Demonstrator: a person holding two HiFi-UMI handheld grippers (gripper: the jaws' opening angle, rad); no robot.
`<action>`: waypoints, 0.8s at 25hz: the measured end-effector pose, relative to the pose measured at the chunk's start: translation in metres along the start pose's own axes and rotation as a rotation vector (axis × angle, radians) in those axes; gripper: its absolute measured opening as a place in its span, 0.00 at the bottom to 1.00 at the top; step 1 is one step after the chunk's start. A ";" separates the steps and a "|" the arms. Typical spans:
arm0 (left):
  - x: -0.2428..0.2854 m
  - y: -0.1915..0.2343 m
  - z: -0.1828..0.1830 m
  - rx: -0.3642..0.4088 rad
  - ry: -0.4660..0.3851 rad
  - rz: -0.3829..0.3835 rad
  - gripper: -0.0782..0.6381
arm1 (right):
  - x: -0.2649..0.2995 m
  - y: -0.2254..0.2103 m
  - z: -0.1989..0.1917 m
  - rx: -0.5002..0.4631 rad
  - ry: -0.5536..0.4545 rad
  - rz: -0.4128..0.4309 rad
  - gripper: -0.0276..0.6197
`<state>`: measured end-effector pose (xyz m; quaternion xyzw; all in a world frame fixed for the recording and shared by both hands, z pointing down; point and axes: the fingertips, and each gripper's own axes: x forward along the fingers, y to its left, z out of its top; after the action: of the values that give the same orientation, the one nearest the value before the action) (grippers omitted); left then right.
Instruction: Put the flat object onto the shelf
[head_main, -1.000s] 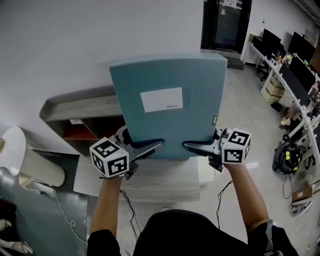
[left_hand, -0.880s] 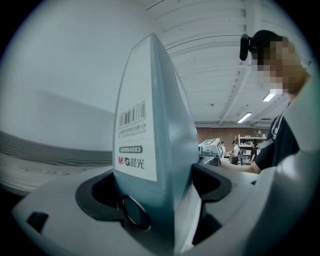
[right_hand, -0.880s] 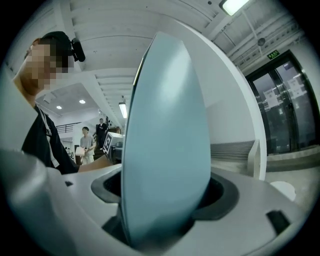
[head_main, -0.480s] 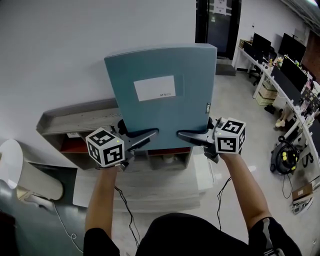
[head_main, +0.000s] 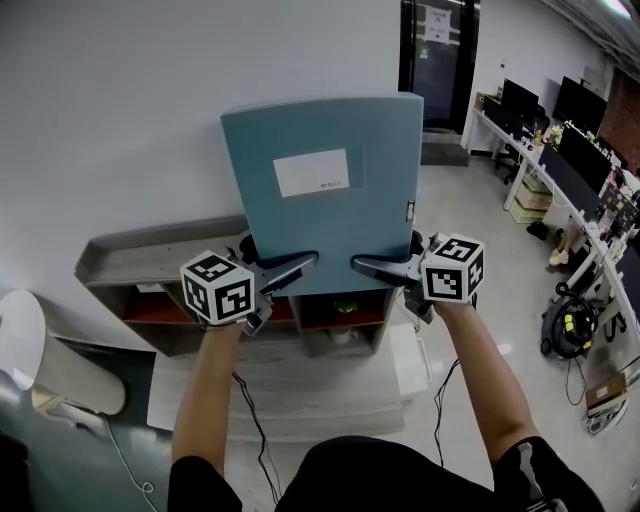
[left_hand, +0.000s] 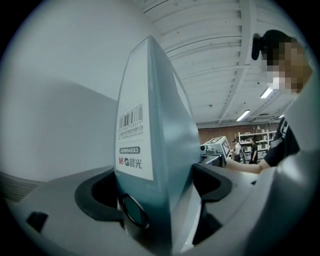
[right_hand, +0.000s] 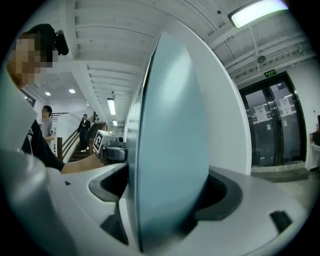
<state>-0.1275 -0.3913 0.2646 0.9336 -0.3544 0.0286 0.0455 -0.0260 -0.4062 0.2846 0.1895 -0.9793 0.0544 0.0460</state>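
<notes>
Box file (head_main: 320, 190), teal, held upright in the air between both grippers, front face towards the head camera, white label (head_main: 312, 172) on its upper half.

Nearest: two bare forearms (head_main: 205, 390) reach forward from the bottom of the head view, each ending at a marker cube (head_main: 218, 288).

Left gripper (head_main: 285, 272): clamped on the file's lower left corner. Its own view shows the spine wedged between both jaws, pads against either face. The barcode sticker (left_hand: 131, 145) sits above them and the round finger ring (left_hand: 134, 211) low on the spine.

Right gripper (head_main: 378, 268): on the lower right corner. Its jaws have just been opening wider, yet the file's far edge sits between them and fills the gap from pad to pad (no daylight on either side), so it reads as gripping.

File base hangs clear above the shelf (head_main: 150, 250), not touching it.

Shelf: low, grey, against the white wall (head_main: 120, 100). Open compartments face the person, with red lining in the left ones.

Farther right: dark glass doors (head_main: 438, 60), then desks with monitors (head_main: 580, 140) along the room's edge.
</notes>
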 end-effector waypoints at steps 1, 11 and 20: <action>0.002 0.002 0.001 0.001 -0.001 0.003 0.68 | 0.001 -0.003 0.002 -0.012 0.003 -0.003 0.70; 0.015 0.029 -0.009 0.117 0.072 0.029 0.69 | 0.019 -0.028 -0.007 -0.115 0.084 -0.105 0.72; 0.026 0.043 -0.012 0.109 0.093 0.011 0.69 | 0.025 -0.042 -0.011 -0.077 0.178 -0.150 0.73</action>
<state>-0.1373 -0.4390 0.2812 0.9303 -0.3550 0.0916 0.0110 -0.0322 -0.4524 0.3024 0.2548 -0.9557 0.0300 0.1440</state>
